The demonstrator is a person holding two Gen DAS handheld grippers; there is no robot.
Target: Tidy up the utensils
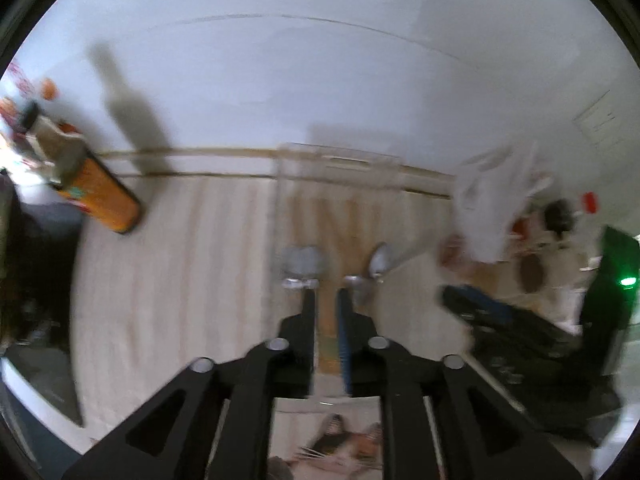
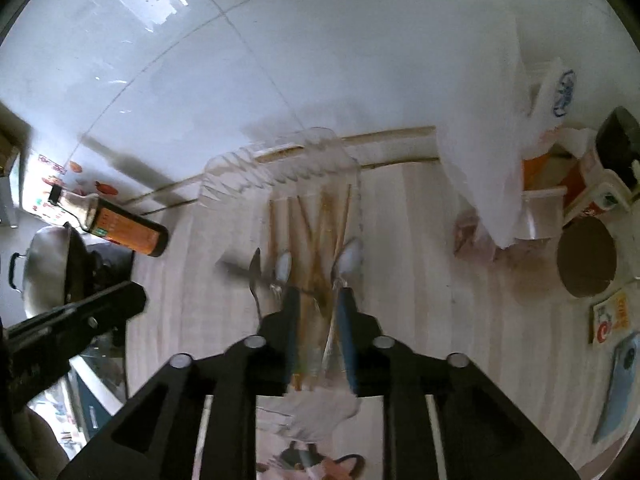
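Left wrist view: your left hand-held gripper hangs over the pale wood bench, jaws slightly apart, nothing between them. Two spoons lie just past the fingertips; motion blur hides more.

Right wrist view: your right hand-held gripper stands slightly open and empty above a clear tray holding chopsticks and spoons. A soy sauce bottle stands at left.

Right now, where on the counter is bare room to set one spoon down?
Bare wood lies between the orange bottle and the clear tray. Another patch lies right of the tray, before the round brown lid. The right end, around the white bag, is crowded.
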